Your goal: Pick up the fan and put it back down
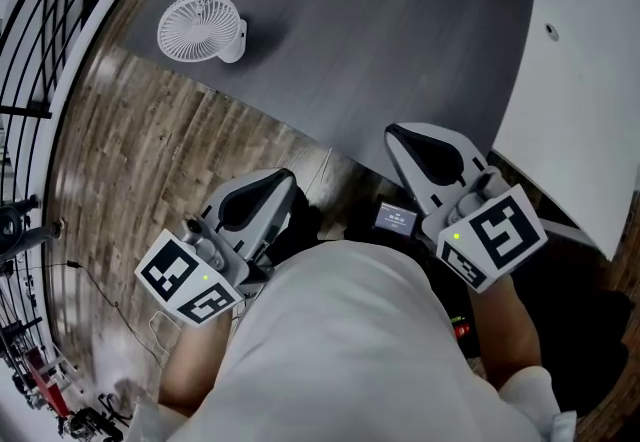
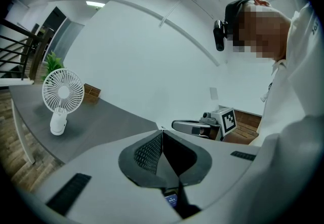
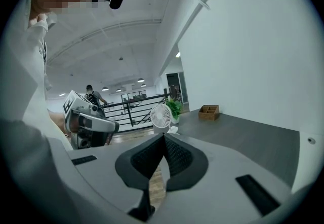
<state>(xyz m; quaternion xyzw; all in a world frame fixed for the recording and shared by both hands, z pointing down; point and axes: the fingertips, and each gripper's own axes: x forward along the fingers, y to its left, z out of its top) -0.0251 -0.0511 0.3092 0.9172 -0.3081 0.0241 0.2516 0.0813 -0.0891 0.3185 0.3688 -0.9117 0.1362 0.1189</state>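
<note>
- The white fan (image 1: 200, 27) stands upright at the desk's (image 1: 400, 50) far corner, likely beyond your reach.
- You hold the left hand-held gripper (image 2: 162, 137) and right hand-held gripper (image 3: 163, 139) near your body, jaws together, empty.
</note>
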